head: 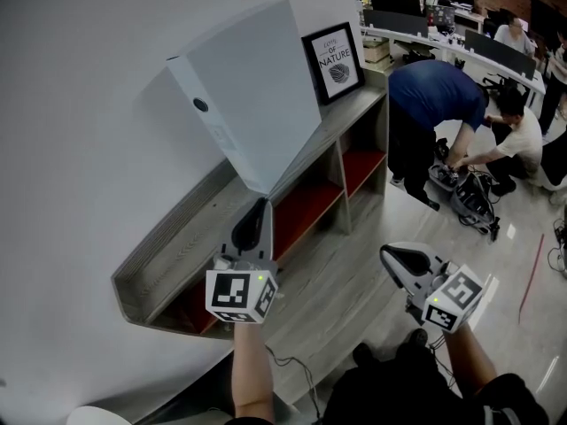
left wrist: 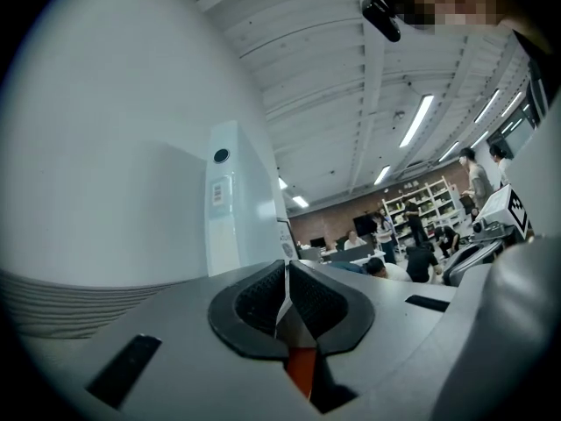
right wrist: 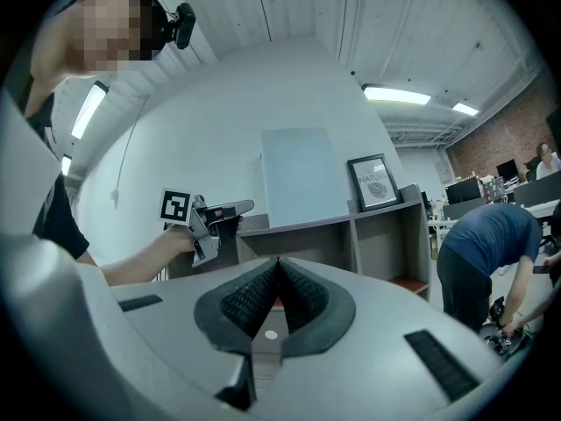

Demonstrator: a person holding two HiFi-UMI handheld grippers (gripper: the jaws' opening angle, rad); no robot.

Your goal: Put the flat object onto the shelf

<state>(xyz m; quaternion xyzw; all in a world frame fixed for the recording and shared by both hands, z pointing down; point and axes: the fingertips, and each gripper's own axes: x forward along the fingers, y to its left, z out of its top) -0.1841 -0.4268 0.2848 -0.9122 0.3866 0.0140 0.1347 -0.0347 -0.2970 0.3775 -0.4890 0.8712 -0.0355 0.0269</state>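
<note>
In the head view the box (head: 248, 87), a flat white one, stands on edge on top of the shelf (head: 177, 246). Its broad face leans back against the wall, which is probably what keeps so thin a thing from tipping forward. A framed picture (head: 332, 60) leans the same way further along the shelf. The left gripper (head: 259, 204) points at the box's lower corner, just beside it; whether it touches I cannot tell. The right gripper (head: 385, 253) hangs well apart over the floor, most likely kept clear because one hand is enough here. In the left gripper view the jaws of the left gripper (left wrist: 287, 268) are together with no object clearly between them. The box (left wrist: 237, 226) rises ahead, its narrow side with a dark round dot facing the camera. So the box rests on the shelf and the wall rather than in a grip, and closed jaws would suit a nudge better than a grasp. In the right gripper view the right gripper (right wrist: 278, 266) has its jaws together and empty. Beyond them, the box (right wrist: 298, 178) sits on the shelf (right wrist: 368, 235) beside the picture (right wrist: 375, 182), with the left gripper (right wrist: 248, 205) at shelf-top height near it. The placing looks nearly or fully done.
</note>
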